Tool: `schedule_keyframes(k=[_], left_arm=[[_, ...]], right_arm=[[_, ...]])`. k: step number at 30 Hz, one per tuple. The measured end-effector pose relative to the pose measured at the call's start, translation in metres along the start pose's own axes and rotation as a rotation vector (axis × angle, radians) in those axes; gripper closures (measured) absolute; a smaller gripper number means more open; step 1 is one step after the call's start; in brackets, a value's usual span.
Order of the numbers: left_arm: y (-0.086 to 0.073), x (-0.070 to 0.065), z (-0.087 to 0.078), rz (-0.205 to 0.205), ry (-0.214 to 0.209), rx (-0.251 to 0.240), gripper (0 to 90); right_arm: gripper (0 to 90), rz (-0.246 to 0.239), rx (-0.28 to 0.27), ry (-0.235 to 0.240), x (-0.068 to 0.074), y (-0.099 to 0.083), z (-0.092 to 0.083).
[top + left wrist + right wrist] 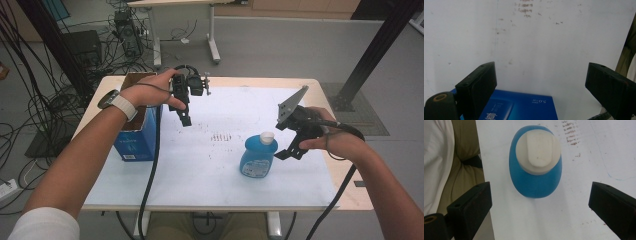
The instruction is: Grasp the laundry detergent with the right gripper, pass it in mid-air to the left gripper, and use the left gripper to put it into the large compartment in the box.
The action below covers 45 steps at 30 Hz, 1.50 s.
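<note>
Your right gripper (294, 150) hangs over the blue bottle (258, 156), jaws spread wide w/ nothing between them. Seen down the right gripper view, the bottle (535, 180) stands upright on the white table cover (210, 170), white cap (538, 152) facing straight up at the camera, its body ahead of the fingertips (476, 202) and centred in the gap btwn them, not yet touched. Long axis is vertical; the oval body runs along the line of approach, so its narrow width lies across the jaws. In the high view the bottle sits just beside the right fingers, toward the table's middle.

Your left gripper (185, 112) is held up near the blue carton (135, 140), well apart from the bottle, jaws also wide and empty; the left gripper view looks down past the fingers (477, 85) at the carton's (519, 107) blue face close below, and bare cover beyond.

Right hand is clearly the nearer one. Likely next: move fwd and down till the pads flank the body below the cap, then close. Risk: catching the cap and tipping it.
</note>
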<state>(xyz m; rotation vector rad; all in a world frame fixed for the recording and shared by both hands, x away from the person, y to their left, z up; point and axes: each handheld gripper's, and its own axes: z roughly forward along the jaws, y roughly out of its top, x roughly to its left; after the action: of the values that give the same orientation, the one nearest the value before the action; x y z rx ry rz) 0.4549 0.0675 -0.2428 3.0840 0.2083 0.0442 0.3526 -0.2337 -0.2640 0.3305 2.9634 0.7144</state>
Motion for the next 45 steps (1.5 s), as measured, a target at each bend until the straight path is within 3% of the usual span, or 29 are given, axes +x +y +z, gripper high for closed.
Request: schedule_keyframes(k=[45], left_arm=[[0.002, -0.001, 0.004, 0.0, -0.006, 0.001, 10.5]], right_arm=[[4.9, 0.022, -0.039, 0.04, 0.0, -0.016, 0.022]])
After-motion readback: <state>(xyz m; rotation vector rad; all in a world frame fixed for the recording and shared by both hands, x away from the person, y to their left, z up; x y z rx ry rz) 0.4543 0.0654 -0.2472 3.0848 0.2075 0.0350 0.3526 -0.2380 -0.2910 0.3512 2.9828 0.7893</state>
